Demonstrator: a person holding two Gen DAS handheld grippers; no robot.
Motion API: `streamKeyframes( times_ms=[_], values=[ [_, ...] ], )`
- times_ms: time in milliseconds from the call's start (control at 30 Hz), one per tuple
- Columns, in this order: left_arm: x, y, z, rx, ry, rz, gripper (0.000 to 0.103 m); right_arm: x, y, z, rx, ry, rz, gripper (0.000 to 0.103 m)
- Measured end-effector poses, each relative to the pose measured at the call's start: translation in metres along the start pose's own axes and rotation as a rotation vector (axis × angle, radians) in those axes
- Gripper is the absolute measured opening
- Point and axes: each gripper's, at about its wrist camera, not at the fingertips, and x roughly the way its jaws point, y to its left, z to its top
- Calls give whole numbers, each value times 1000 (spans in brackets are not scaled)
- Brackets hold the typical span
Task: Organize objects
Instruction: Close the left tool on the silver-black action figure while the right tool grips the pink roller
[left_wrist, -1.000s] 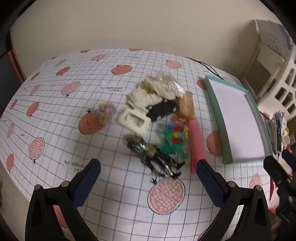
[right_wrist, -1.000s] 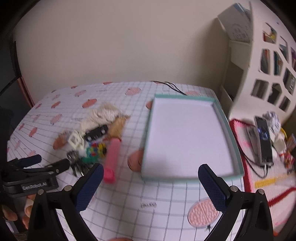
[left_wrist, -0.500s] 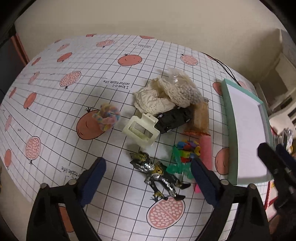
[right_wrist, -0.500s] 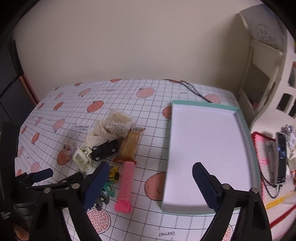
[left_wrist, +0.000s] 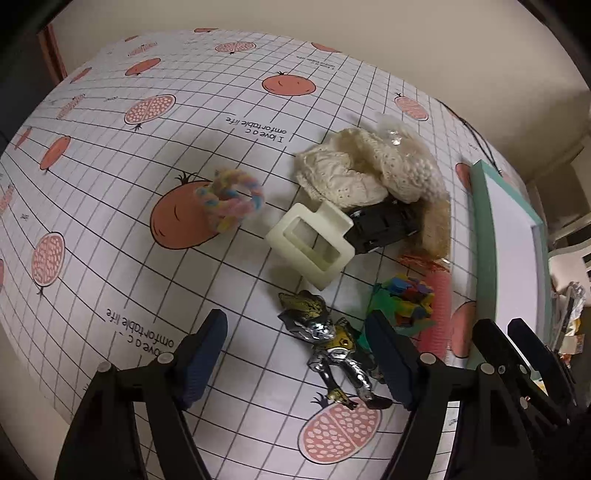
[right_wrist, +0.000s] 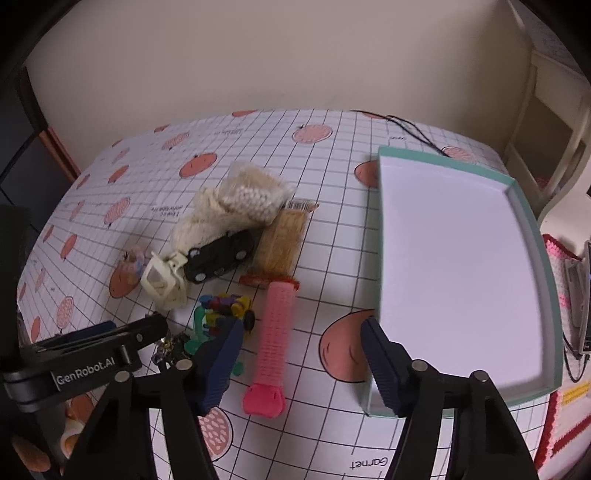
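A pile of small items lies on the fruit-print tablecloth (left_wrist: 110, 229): a silver and gold action figure (left_wrist: 325, 339), a cream hair claw (left_wrist: 314, 243), a black toy car (left_wrist: 384, 225), a pastel scrunchie (left_wrist: 229, 199), cream knitted cloth (left_wrist: 369, 170), a green toy with coloured pieces (left_wrist: 402, 299) and a pink comb (right_wrist: 275, 339). My left gripper (left_wrist: 295, 354) is open, low over the figure, its fingers either side of it. My right gripper (right_wrist: 299, 354) is open above the pink comb, beside the empty teal-rimmed tray (right_wrist: 458, 266).
A tan packet (right_wrist: 284, 236) lies next to the car. A black cable (right_wrist: 406, 129) runs off the table's far edge. A white shelf unit (right_wrist: 554, 110) stands at the right, with a pink crocheted mat (right_wrist: 565, 406) and a remote (right_wrist: 585, 295) beyond the tray.
Both grippers have moved forward and down toward the pile. The left now brackets the action figure; the right has swung left from the tray toward the pink comb.
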Motion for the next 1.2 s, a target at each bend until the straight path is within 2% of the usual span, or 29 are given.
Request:
streamKeyframes(
  times_ms=[100, 400, 467, 733, 867, 1067, 1200],
  values=[
    [4, 1, 1, -14, 12, -17, 69, 9, 3, -2, 3, 32, 10, 61],
    [12, -3, -1, -6, 30, -12, 66, 26, 6, -5, -10, 90, 0, 55],
    [14, -5, -2, -4, 39, -13, 59, 30, 6, -4, -1, 98, 7, 54],
    [19, -9, -1, -7, 37, 0, 57, 36, 2, -6, 23, 116, 14, 52],
    [20, -5, -2, -36, 43, -18, 57, 39, 2, -5, 34, 121, 21, 52],
    [19, -4, -5, -67, 44, -29, 57, 49, 5, -8, 19, 150, -10, 51],
    [20, -5, -4, -79, 51, -49, 51, 50, 9, -9, -4, 147, -24, 50]
  ],
)
